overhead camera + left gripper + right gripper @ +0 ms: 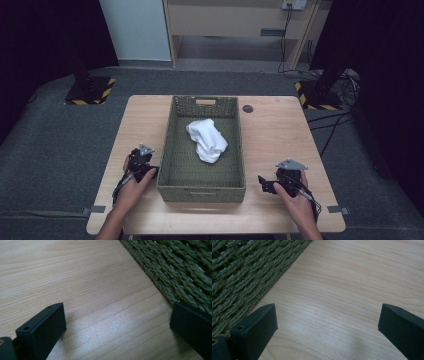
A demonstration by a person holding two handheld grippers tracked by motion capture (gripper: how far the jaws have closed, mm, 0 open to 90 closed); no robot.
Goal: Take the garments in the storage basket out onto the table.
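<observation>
A green woven basket [175, 170] stands in the middle of the wooden table [280, 135]. A crumpled white cloth [207, 139] lies inside it, toward the far half. My left gripper [145, 167] rests on the table just left of the basket's near corner, open, with bare wood between its jaws [117, 322]; the basket's weave [180, 272] shows at the upper right of the left gripper view. My right gripper [267, 184] rests right of the basket's near corner, open over bare wood [327, 320], with the basket wall [242, 277] at the left of the right gripper view.
A small dark round disc [248, 108] sits in the tabletop at the far right of the basket. Stand bases with yellow-black tape [90, 90] are on the grey floor beyond the table, and cables [330, 125] trail at the right.
</observation>
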